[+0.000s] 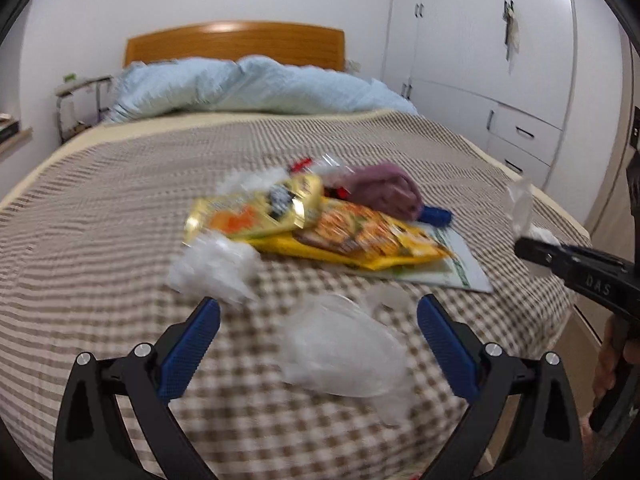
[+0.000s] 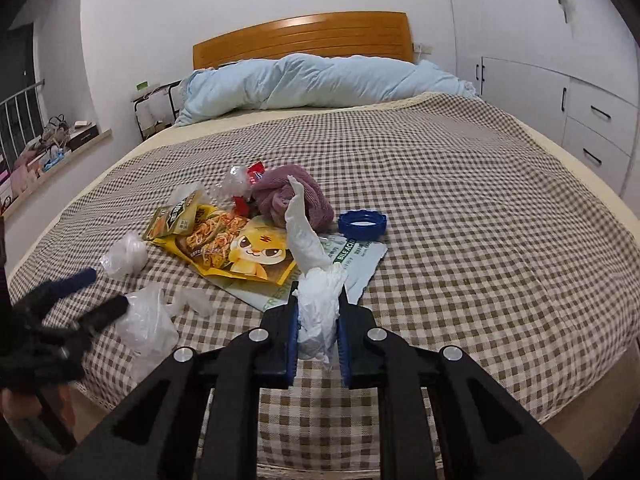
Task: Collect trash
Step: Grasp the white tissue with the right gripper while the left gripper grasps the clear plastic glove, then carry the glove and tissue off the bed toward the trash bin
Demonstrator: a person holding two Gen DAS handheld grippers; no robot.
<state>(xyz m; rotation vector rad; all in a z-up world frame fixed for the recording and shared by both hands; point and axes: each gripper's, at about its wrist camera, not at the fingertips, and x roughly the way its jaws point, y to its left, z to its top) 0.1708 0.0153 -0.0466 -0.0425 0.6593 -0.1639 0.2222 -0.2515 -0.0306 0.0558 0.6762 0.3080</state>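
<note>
**Thin grip on a limp glove, and a crowded pile waiting beyond it**

I am holding a crumpled white disposable glove [image 2: 318, 312] in the right claw [image 2: 319, 308], its pads clenching on the bunched middle while a long finger of the glove is sticking up toward twelve o'clock. That loose tail is what is worrying me: the film is slippery and only a wad of it is sitting between the pads, so a quick swing could be letting it slide out and drop back onto the checked bedspread [image 2: 460, 208].

The left claw [image 1: 318, 316] is standing released, its blue pads [image 1: 192, 344] spread wide around a clear plastic bag [image 1: 340, 352] lying on the bed at about six o'clock of the trash pile. The left view is blurring, so I cannot be judging how near the pads are sitting to the plastic. If I am closing too low, I am risking pinching the bedspread along with the bag.

Further out, the yellow snack packet [image 2: 240, 248] is overlapping a printed white mailer bag [image 2: 360, 258], with a blue bottle cap [image 2: 362, 224] at three o'clock and a purple cloth [image 2: 292, 198] at twelve. The cloth may not be trash at all, and grabbing blindly there could be dragging it along.
</note>
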